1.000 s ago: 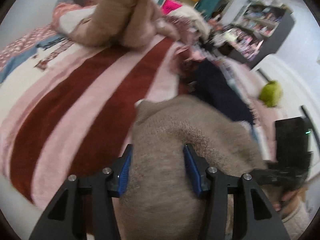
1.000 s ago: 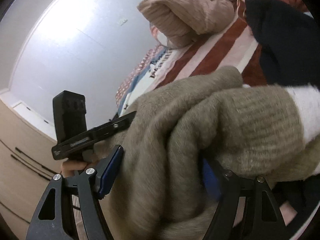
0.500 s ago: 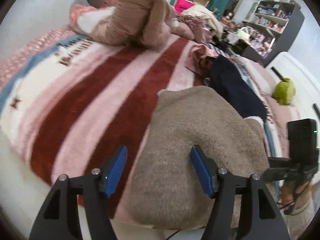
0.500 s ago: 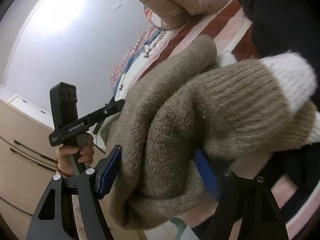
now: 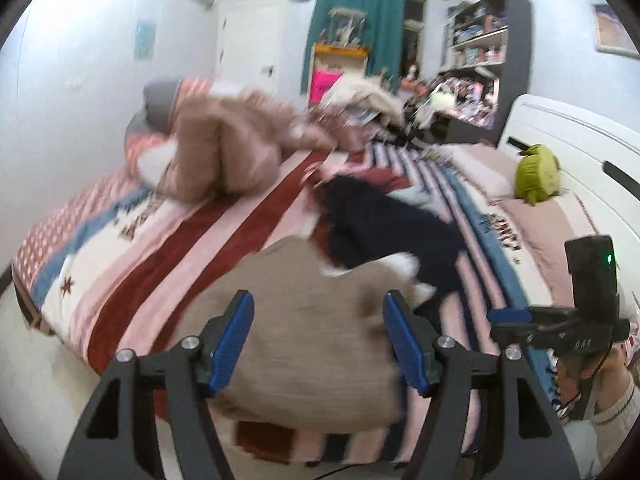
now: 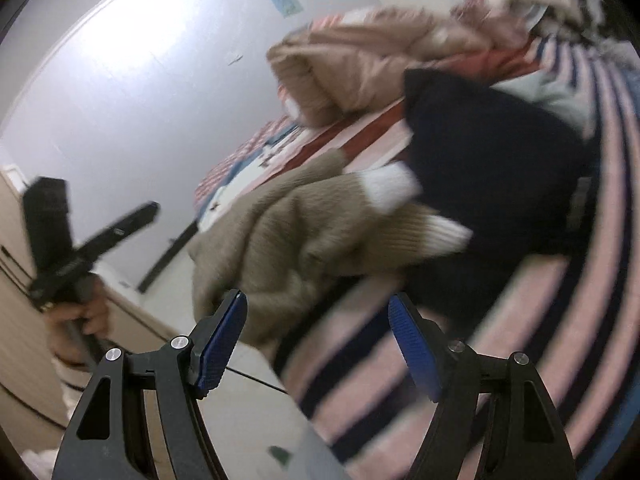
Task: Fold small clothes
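A folded tan knit sweater (image 5: pixel 304 320) with white cuffs lies on the near edge of the striped bed (image 5: pixel 192 240). It also shows in the right wrist view (image 6: pixel 304 240), with its white cuffs (image 6: pixel 390 190) toward a dark navy garment (image 6: pixel 488 168). My left gripper (image 5: pixel 318 336) is open and empty, raised above the sweater. My right gripper (image 6: pixel 318 338) is open and empty, held back from the sweater's near edge. The right gripper also shows at the right of the left wrist view (image 5: pixel 508 318).
A navy garment (image 5: pixel 384 224) lies just behind the sweater. A pile of tan and pink clothes (image 5: pixel 224 152) sits at the far side of the bed. A green plush toy (image 5: pixel 536 176) rests by the white headboard. Shelves and a teal curtain stand behind.
Both grippers let go of the tan sweater and pulled back and up. The sweater now lies folded on the bed edge.
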Tool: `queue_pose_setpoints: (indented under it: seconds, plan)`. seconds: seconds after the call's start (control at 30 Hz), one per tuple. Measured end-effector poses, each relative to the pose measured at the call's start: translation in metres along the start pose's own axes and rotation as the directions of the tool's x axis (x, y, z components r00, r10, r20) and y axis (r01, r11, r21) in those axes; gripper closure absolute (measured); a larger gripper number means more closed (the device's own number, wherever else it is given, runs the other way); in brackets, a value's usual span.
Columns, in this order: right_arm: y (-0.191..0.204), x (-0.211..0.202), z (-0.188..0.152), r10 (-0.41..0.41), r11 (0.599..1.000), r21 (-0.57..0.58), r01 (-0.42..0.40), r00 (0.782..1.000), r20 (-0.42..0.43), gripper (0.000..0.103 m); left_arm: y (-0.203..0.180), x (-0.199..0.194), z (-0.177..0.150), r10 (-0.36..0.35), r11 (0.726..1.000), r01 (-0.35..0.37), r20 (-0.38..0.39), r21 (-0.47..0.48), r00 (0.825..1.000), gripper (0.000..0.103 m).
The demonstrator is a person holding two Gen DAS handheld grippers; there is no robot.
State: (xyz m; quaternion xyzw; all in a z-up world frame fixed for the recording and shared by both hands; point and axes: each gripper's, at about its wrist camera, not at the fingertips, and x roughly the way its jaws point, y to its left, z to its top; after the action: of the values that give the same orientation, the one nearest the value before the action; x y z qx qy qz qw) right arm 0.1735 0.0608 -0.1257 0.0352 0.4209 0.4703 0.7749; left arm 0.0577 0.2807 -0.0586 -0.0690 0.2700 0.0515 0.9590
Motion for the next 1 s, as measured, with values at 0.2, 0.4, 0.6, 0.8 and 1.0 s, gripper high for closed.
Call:
queue_pose_setpoints:
  seconds: [0.2,0.4,0.6,0.8,1.0]
  plan:
    - [0.004,-0.089,-0.053,-0.191,0.978,-0.058,0.202,0.970,0.150,0.031,-0.121,-0.047,-0.015,-0.048,0.991,0.021,0.206,0.135,0.977,0.018]
    - [0.031,-0.203,-0.109,-0.382,0.891,-0.078,0.447,0.833,0.400,0.008,-0.210,-0.078,-0.039,-0.057,0.990,0.007,0.362,0.139,0.930,0.001]
    - [0.063,-0.259,-0.141,-0.483,0.772,-0.079,0.630,0.664,0.571,0.000,-0.254,-0.083,-0.048,-0.090,0.991,0.047,0.366,0.125,0.926,0.001]
    - [0.063,-0.264,-0.149,-0.505,0.750,-0.073,0.657,0.640,0.579,0.000,-0.273,-0.089,-0.055,-0.099,0.988,0.049,0.359,0.145,0.928,0.001]
    - [0.058,-0.270,-0.154,-0.501,0.762,-0.059,0.645,0.645,0.577,0.000,-0.277,-0.093,-0.059,-0.090,0.986,0.032,0.366,0.162,0.926,0.001]
